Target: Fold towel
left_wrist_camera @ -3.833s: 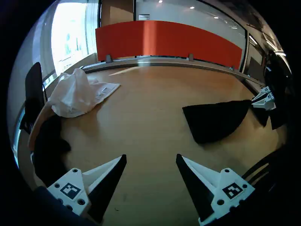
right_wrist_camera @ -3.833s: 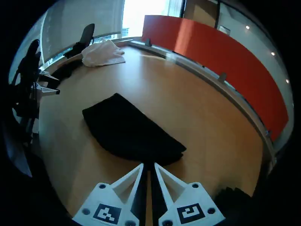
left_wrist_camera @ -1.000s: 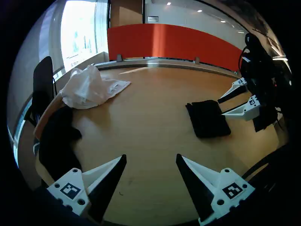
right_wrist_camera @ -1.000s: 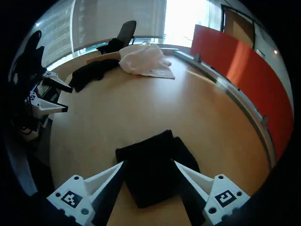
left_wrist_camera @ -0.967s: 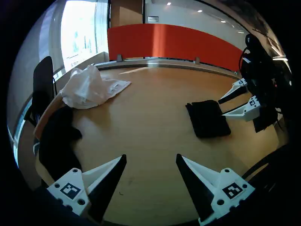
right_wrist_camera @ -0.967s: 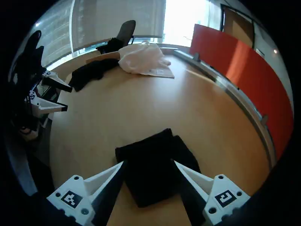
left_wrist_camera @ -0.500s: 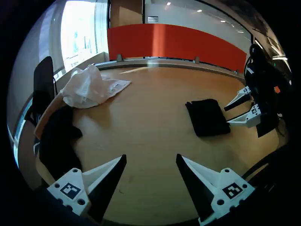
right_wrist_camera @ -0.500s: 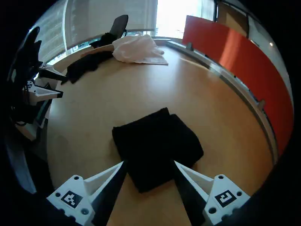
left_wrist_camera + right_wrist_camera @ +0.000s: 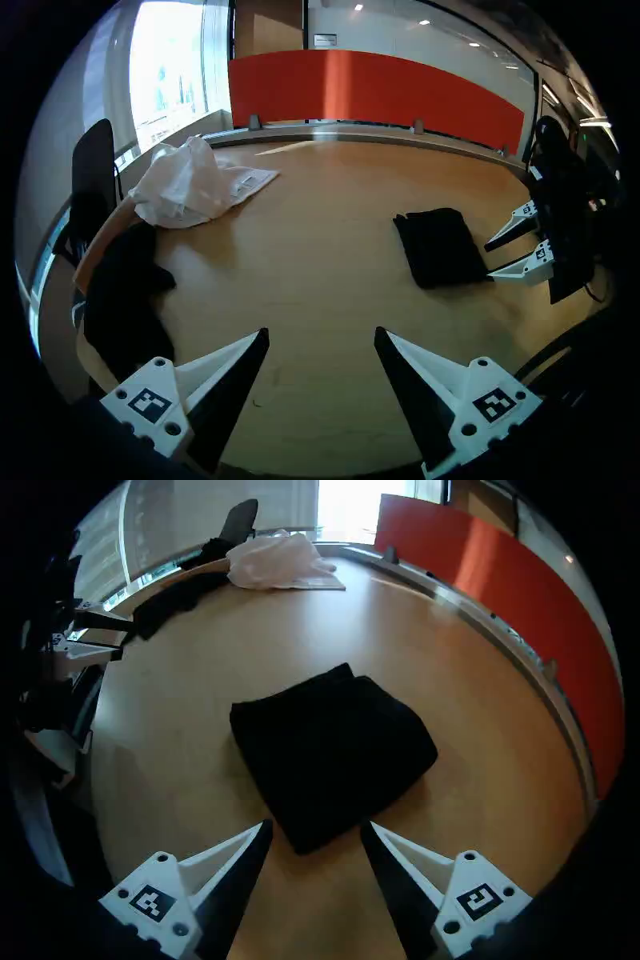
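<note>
Black towel (image 9: 332, 756) lay folded, compact rectangle, on wooden table (image 9: 184, 744) just ahead of right gripper (image 9: 316, 826), jaws spread, empty. Also spread: left gripper (image 9: 320, 330), well apart from towel. Judged soft, light, floppy; best pinched at corner or near edge through all layers.

The black cloth towel (image 9: 332, 752) lies folded into a compact, roughly square pad, flat on the light wooden tabletop (image 9: 464, 680). In the right gripper view it sits mid-frame, one corner pointing toward 12 o'clock. In the left gripper view the towel (image 9: 438, 246) lies toward 3 o'clock.
</note>
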The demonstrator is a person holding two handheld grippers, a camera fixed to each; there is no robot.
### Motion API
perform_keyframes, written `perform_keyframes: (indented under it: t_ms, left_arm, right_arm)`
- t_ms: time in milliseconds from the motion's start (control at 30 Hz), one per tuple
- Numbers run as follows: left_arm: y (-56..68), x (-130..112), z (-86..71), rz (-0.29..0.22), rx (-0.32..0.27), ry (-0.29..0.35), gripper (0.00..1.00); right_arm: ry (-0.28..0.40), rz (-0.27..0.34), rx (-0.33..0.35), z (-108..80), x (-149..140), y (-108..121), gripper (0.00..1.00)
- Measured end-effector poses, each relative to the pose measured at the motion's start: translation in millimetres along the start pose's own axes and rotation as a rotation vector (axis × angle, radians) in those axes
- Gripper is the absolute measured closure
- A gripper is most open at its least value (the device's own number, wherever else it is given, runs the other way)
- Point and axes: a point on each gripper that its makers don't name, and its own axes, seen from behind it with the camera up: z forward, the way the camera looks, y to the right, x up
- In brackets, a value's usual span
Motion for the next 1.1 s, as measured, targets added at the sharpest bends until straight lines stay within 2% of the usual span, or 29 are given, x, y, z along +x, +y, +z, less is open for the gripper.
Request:
perform_keyframes:
  t_ms: [267,767,1100]
  left_arm:
    - [1.2,-2,0.0,0.001,0.0,-0.002,0.02]
    - [1.6,-4,-1.1,-0.001,-0.001,-0.005,0.02]
    - [2.0,-5,-0.4,0.001,-0.004,-0.009,0.02]
  right_arm:
    - [-0.022,0.013,-0.002,2.2,-14,-4,0.19]
    - [-0.032,0.057,-0.018,9.0,-23,-7,0.56]
    - [-0.033,0.052,-0.016,9.0,-23,-10,0.81]
